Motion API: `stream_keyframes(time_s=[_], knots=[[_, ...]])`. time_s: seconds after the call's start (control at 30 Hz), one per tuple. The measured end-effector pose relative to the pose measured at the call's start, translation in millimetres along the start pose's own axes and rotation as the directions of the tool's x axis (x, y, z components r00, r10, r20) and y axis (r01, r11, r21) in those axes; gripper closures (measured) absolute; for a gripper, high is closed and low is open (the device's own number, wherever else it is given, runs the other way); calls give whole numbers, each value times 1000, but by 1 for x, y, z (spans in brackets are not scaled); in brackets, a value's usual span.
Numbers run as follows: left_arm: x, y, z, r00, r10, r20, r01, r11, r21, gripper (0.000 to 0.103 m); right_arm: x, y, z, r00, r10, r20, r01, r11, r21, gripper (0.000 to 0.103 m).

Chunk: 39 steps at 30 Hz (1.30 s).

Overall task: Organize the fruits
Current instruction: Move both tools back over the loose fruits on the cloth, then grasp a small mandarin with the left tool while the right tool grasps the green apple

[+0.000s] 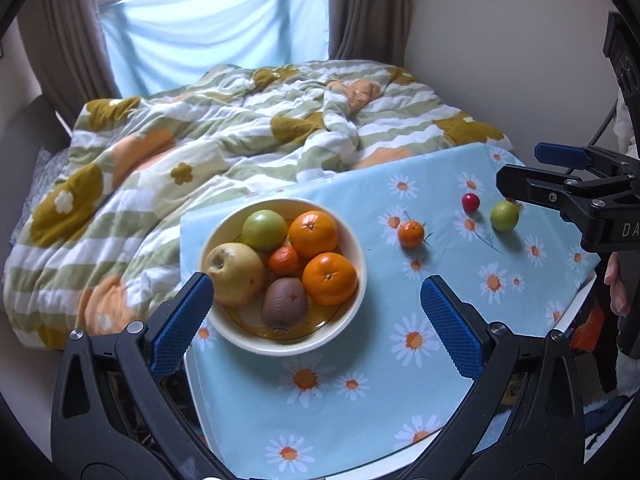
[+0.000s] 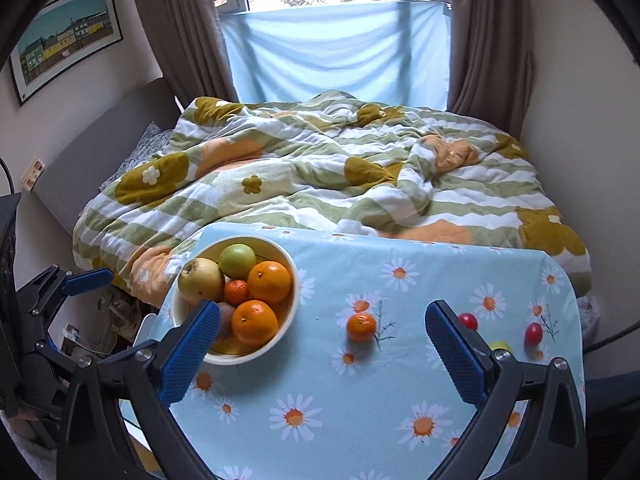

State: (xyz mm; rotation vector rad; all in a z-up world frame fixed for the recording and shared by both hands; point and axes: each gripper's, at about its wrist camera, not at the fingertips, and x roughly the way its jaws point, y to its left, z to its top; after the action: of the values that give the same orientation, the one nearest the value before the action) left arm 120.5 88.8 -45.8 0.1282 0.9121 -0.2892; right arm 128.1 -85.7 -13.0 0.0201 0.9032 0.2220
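A cream bowl (image 1: 356, 240) (image 2: 294, 276) sits on the left of the daisy-print table and holds two oranges, a small mandarin, a green apple, a yellow pear and a kiwi. Loose on the cloth lie a mandarin (image 1: 411, 234) (image 2: 361, 327), a small green fruit (image 1: 504, 216) (image 2: 501, 346) and a red fruit (image 1: 470, 202) (image 2: 468, 321). A second red fruit (image 2: 533, 334) shows only in the right wrist view. My left gripper (image 1: 316, 312) is open and empty above the bowl's near side. My right gripper (image 2: 322, 336) is open and empty above the table, left of the loose fruits; it also shows in the left wrist view (image 1: 560, 176).
The table (image 1: 360, 420) (image 2: 360, 420) abuts a bed with a rumpled flowered quilt (image 1: 240, 140) (image 2: 320, 176). Behind are a window, blue cloth and brown curtains. Walls close in on the right side. A framed picture (image 2: 64, 40) hangs at the left.
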Motion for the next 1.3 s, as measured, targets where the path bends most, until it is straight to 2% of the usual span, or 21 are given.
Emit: stream_keyframes(time_s=[0.23, 0.47, 0.7, 0.9, 0.93, 1.0, 1.1, 1.17, 1.27, 1.3], knots=[[8, -51, 15, 1000, 13, 14, -13, 1000, -15, 0, -24, -67, -14, 999, -43, 9, 43, 999, 28, 1], [34, -97, 27, 1000, 29, 6, -28, 994, -103, 0, -25, -128, -28, 999, -41, -25, 42, 999, 21, 1], [84, -126, 24, 996, 83, -17, -85, 972, -217, 0, 7, -174, -47, 996, -9, -88, 5, 999, -44, 1], [127, -138, 19, 993, 108, -48, -117, 959, -257, 0, 38, -196, -62, 992, 41, -121, -50, 996, -72, 1], [134, -139, 18, 992, 117, -54, -127, 957, -259, 2, 43, -199, -65, 991, 49, -125, -58, 996, -72, 1], [150, -140, 18, 989, 131, -70, -145, 954, -264, 13, 51, -202, -69, 990, 54, -130, -64, 995, -78, 1], [172, -138, 14, 986, 138, -96, -160, 947, -278, 20, 63, -205, -73, 989, 62, -137, -75, 993, -96, 1], [185, -136, 11, 983, 144, -110, -170, 944, -282, 29, 71, -205, -76, 986, 77, -148, -93, 990, -104, 1], [199, -136, 8, 980, 153, -129, -185, 941, -285, 31, 83, -204, -81, 982, 95, -165, -114, 987, -112, 1], [203, -136, 7, 979, 156, -134, -189, 939, -286, 38, 86, -204, -83, 981, 102, -167, -122, 986, -116, 1]])
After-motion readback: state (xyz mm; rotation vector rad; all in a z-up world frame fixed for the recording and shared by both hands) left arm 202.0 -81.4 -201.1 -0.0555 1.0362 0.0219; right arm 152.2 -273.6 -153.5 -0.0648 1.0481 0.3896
